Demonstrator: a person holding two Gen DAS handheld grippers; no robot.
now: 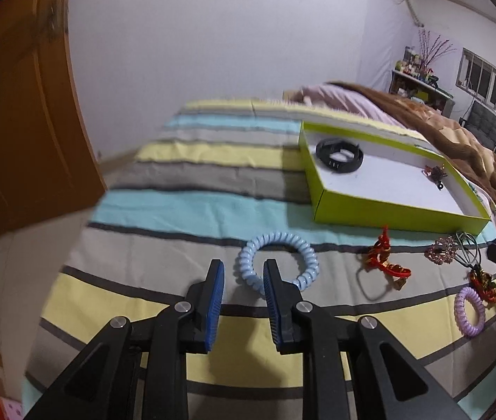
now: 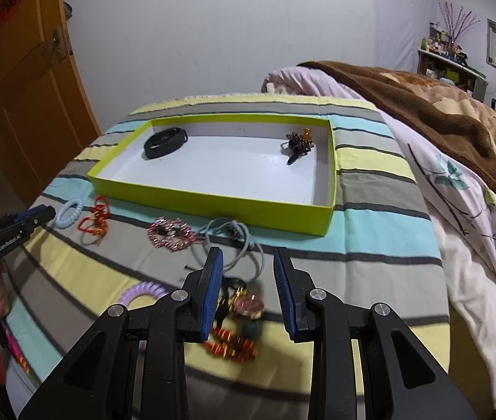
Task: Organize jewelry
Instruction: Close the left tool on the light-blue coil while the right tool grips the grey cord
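Jewelry lies loose on striped bedspread (image 2: 370, 238) before green box (image 2: 213, 206), which holds black band (image 2: 165, 142). Left gripper (image 1: 242, 276) part-open, empty, over blue coil tie (image 1: 277, 241). Right gripper (image 2: 246, 273) wide, empty, above pink pendant (image 2: 248, 304).

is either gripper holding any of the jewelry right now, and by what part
Nothing is held. The left gripper stands open at the blue coil hair tie; the right gripper is open too.

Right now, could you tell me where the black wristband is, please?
The black wristband lies inside the green box, in its far-left corner in the right wrist view, across from the dark beaded piece.
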